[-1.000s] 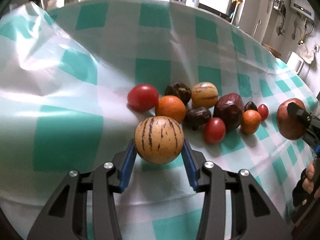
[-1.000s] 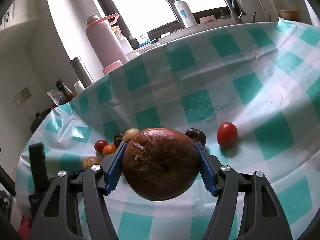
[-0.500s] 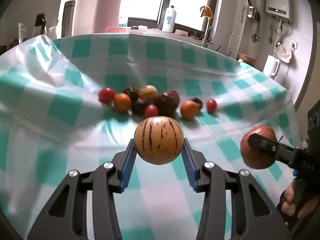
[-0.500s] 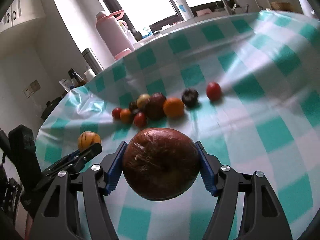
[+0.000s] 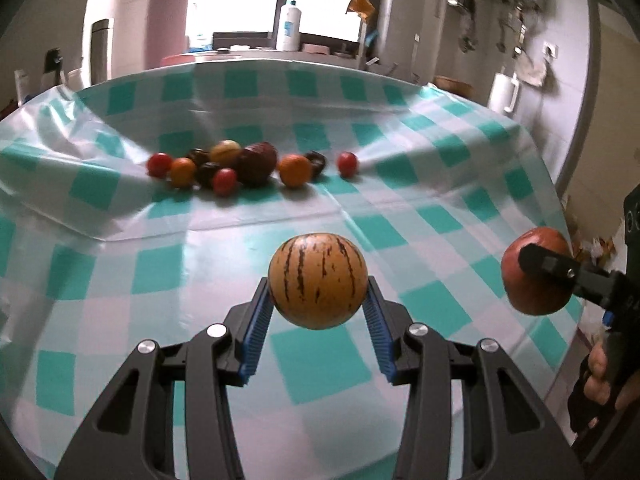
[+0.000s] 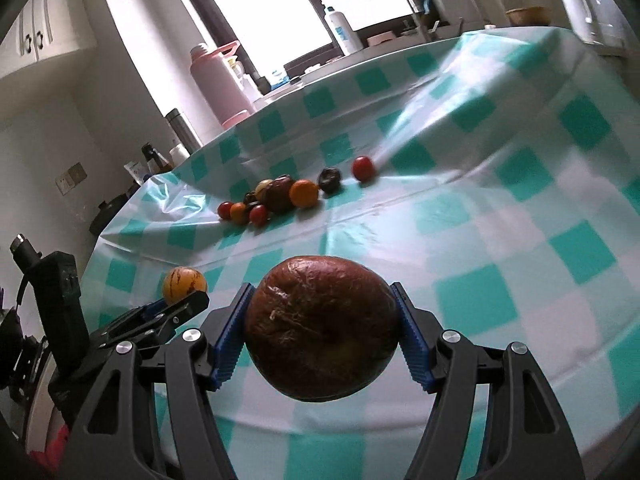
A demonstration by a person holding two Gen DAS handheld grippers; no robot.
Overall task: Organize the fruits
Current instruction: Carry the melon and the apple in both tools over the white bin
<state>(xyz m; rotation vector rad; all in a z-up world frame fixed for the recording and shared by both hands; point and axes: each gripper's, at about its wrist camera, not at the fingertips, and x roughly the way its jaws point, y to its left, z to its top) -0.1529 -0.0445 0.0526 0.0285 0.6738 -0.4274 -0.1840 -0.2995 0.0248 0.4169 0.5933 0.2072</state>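
Note:
My left gripper (image 5: pixel 318 300) is shut on a round orange fruit with dark stripes (image 5: pixel 317 280), held above the near part of the table. My right gripper (image 6: pixel 322 336) is shut on a large dark red-brown fruit (image 6: pixel 322 332), also held in the air near the table's front edge. The right gripper's fruit shows at the right of the left wrist view (image 5: pixel 536 272); the striped fruit shows at the left of the right wrist view (image 6: pixel 184 279). A cluster of several small red, orange and dark fruits (image 5: pixel 248 164) lies far back on the cloth; it also shows in the right wrist view (image 6: pixel 288 194).
The table wears a wrinkled teal-and-white checked plastic cloth (image 5: pixel 420 216). Behind it stand a pink flask (image 5: pixel 168 20), a steel flask (image 5: pixel 100 48) and a white bottle (image 5: pixel 289 26) by the window. A white jug (image 5: pixel 506 92) stands at the far right.
Both grippers have lifted and pulled back from the fruit cluster, each carrying its fruit. The cluster now lies much farther away.

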